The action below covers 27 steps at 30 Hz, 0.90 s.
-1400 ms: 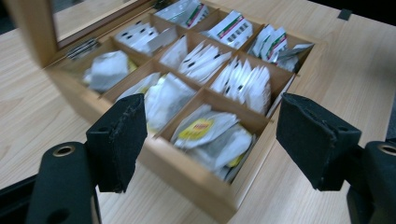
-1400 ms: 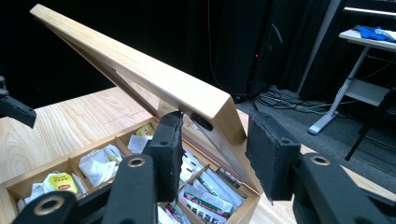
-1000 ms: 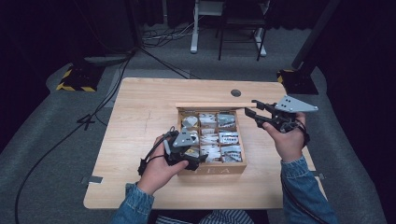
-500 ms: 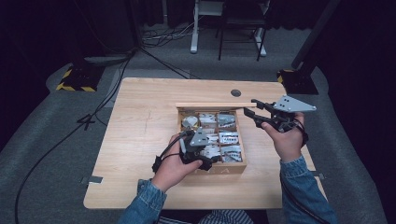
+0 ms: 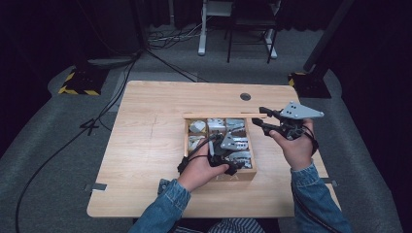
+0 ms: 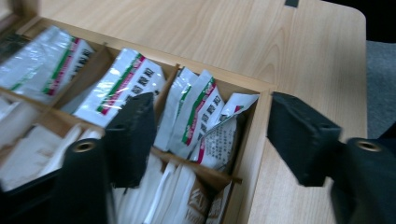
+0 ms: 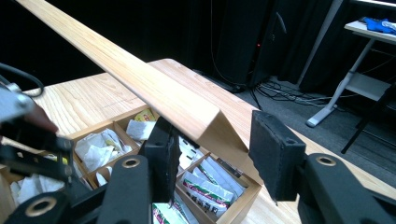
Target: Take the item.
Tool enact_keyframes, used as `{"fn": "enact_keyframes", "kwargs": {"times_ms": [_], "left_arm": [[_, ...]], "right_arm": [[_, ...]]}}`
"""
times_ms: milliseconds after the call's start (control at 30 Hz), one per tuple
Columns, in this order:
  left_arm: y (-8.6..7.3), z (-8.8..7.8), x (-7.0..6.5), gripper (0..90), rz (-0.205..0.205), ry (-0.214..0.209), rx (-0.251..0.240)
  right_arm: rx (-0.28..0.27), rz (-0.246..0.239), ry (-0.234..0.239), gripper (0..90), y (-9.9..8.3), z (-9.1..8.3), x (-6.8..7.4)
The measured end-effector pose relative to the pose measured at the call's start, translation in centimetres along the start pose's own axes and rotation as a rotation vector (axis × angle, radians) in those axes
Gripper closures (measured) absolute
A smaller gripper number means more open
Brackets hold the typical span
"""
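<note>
A wooden compartment box (image 5: 234, 176) sits right of centre on the table, packed with white sachets (image 5: 227, 124). Its lid (image 5: 221, 116) stands raised along the far edge. My left gripper (image 5: 232, 154) hovers open over the box's near compartments. In the left gripper view its jaws (image 6: 212, 140) straddle the green-and-red striped sachets (image 6: 198, 116) in the corner compartment and hold nothing. At the lid's right end is my right gripper (image 5: 258, 115). It is open (image 7: 210, 149), and the corner of the lid (image 7: 140, 79) lies between the jaws.
The light wooden table (image 5: 145, 145) has a round cable hole (image 5: 245, 96) behind the box. The table edge (image 6: 359, 70) runs close by the box's corner. On the floor beyond are cables, a white desk frame (image 5: 235, 29) and a black-yellow striped base (image 5: 77, 82).
My left gripper has moved right, from the box's front-left edge to above its compartments. The right gripper has stayed by the lid's end, nearly still.
</note>
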<state>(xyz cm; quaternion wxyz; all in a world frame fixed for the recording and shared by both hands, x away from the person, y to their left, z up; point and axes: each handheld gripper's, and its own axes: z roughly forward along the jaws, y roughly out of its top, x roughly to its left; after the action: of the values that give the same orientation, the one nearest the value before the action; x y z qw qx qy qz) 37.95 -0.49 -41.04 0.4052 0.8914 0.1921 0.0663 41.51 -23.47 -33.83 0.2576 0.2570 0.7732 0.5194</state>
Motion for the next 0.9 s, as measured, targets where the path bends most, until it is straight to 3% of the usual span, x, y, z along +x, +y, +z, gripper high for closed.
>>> {"fn": "enact_keyframes", "kwargs": {"times_ms": [133, 333, 567, 667, 733, 900], "left_arm": [[0.2, 1.3, 0.0, 45.3, 0.015, -0.017, 0.039], [0.5, 2.6, -0.2, 50.9, 0.040, -0.017, 0.078], [0.5, 2.8, 0.1, 71.6, 0.023, -0.053, 0.108], [0.5, 3.0, 0.1, 73.4, 0.054, -0.015, 0.142], [0.4, 3.1, 0.3, 73.1, 0.036, -0.041, 0.142], [0.3, 3.3, 0.2, 72.7, 0.033, -0.043, 0.172]], "right_arm": [[0.005, -0.012, -0.005, 55.0, 0.1, 0.1, 0.2], [0.006, -0.013, -0.007, 55.0, 0.1, 0.1, 0.2], [0.006, -0.013, -0.006, 55.1, 0.1, 0.1, 0.2], [0.006, -0.014, -0.006, 55.1, 0.1, 0.1, 0.2], [0.006, -0.014, -0.007, 55.0, 0.1, 0.1, 0.2], [0.007, -0.015, -0.008, 55.1, 0.2, 0.1, 0.2]]}}
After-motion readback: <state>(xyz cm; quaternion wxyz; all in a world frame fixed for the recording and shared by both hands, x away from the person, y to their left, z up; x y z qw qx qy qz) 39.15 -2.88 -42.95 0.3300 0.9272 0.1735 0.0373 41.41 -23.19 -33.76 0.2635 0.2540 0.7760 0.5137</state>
